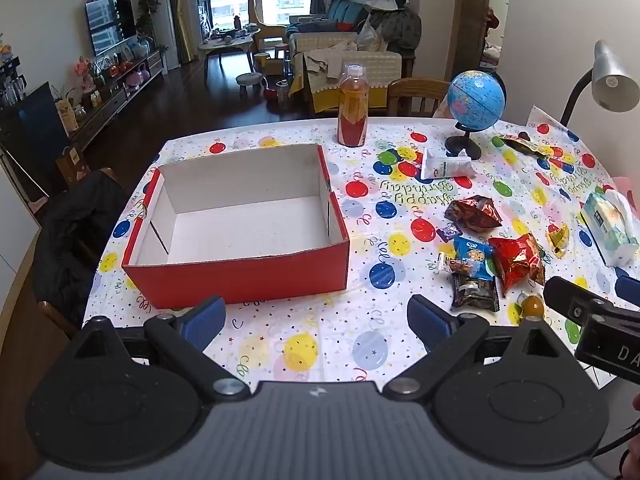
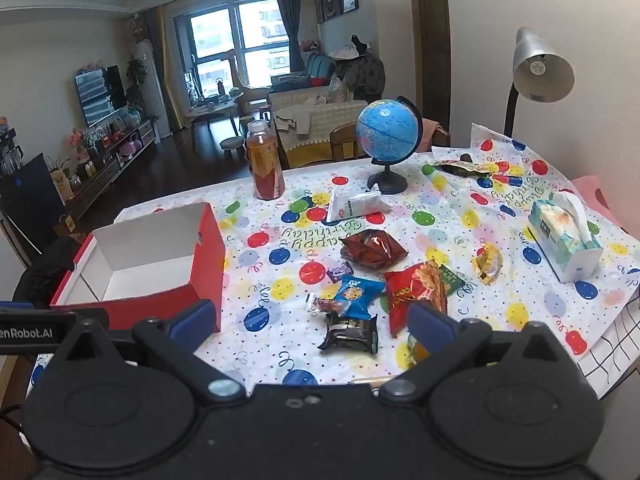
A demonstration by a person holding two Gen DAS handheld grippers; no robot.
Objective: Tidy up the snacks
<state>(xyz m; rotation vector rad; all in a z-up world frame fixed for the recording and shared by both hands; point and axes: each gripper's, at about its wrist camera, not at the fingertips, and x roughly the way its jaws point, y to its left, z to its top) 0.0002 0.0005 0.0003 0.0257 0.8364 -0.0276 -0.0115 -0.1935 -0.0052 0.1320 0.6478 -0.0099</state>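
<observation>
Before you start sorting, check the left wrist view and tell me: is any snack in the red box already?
No, the red box shows only its bare white floor; the snack packets lie on the tablecloth beside it.

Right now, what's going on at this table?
A person holds two grippers over a table with a balloon-print cloth, about to sort snacks. The left gripper and right gripper are both open and hold nothing. The red box stands empty on the left. The snack packets lie loose to its right, none packed yet: a blue cookie packet, a red bag and a black packet among them. A bottle, a globe and a tissue pack stand farther back.
</observation>
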